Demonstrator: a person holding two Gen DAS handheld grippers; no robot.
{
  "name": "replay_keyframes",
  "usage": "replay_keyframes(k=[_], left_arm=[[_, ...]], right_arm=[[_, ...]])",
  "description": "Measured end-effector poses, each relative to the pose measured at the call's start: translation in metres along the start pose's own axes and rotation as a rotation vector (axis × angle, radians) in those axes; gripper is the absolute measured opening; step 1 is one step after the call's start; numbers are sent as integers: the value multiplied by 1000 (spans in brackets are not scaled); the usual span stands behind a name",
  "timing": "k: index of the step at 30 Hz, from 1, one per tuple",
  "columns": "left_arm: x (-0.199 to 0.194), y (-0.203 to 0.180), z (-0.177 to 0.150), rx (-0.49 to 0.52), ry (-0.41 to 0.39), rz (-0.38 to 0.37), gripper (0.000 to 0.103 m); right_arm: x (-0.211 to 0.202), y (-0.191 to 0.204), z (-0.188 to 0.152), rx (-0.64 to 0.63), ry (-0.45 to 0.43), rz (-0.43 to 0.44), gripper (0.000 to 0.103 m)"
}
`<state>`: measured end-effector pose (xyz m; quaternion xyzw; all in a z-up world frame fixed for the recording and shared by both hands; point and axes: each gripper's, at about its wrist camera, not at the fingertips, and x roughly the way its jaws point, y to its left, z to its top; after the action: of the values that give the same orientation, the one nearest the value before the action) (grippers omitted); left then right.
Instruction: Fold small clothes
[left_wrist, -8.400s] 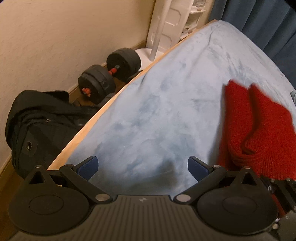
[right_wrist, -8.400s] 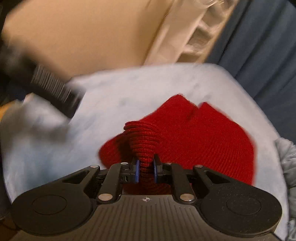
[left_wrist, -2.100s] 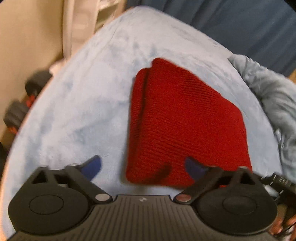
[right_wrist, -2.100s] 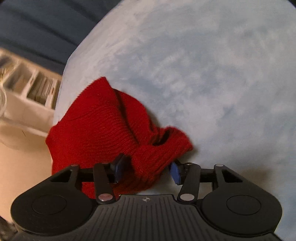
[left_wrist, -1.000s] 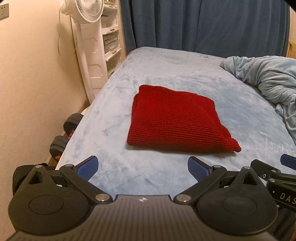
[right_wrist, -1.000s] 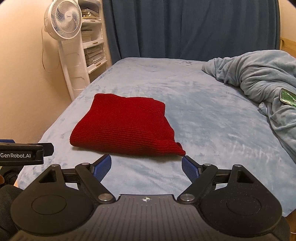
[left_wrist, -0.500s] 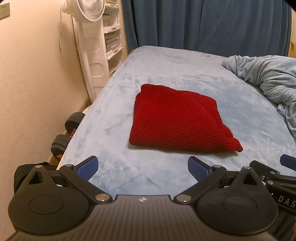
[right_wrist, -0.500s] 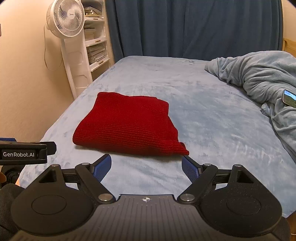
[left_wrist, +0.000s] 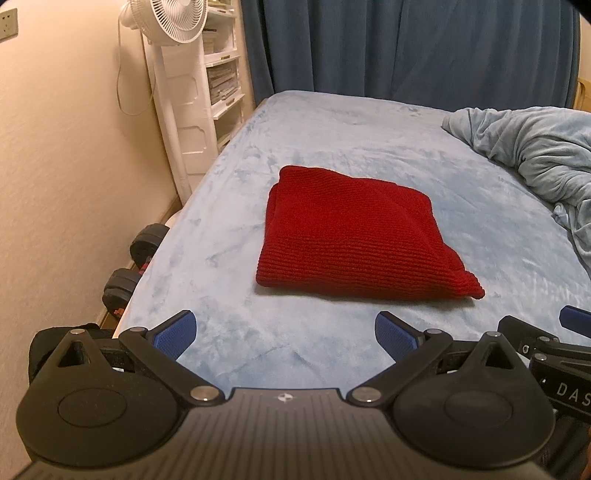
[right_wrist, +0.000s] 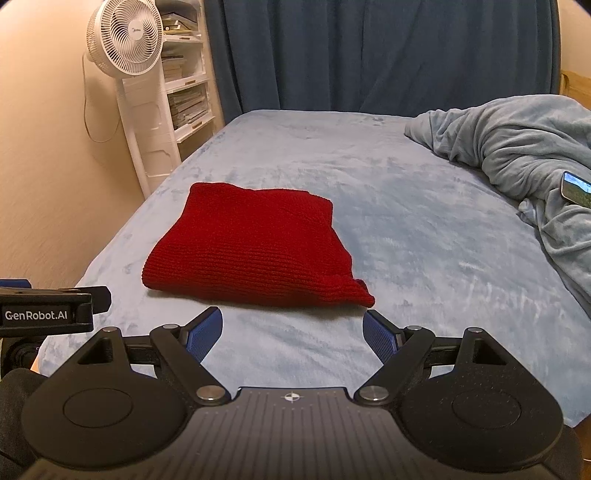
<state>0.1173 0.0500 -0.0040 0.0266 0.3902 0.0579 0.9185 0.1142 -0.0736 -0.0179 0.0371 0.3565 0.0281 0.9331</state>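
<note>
From the left wrist, the left gripper (left_wrist: 284, 334) has its jaws wide apart and empty, with the folded red knit garment (left_wrist: 358, 236) lying flat on the bed (left_wrist: 229, 206) ahead. From the right wrist, the right gripper (right_wrist: 291, 332) likewise stands spread and empty, just short of the garment's near edge.

A white fan (right_wrist: 123, 40) stands upper left, blue curtain (right_wrist: 369, 51) across the top, crumpled blanket (right_wrist: 517, 147) at right, dumbbells (left_wrist: 136, 266) lower left.

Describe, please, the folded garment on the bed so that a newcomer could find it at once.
Start from the light blue bed in front of the dark blue curtain. On its left half, nearer the white fan than the rumpled blanket, lies the red knit garment, folded flat. It is the only red thing there.
</note>
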Motion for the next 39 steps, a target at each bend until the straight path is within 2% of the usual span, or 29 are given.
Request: replay_keyframes(k=[39], left_arm=[[-1,-1,-6,28,9,-8,103]], right_arm=[[2,2,-5,-8,2,6,84]])
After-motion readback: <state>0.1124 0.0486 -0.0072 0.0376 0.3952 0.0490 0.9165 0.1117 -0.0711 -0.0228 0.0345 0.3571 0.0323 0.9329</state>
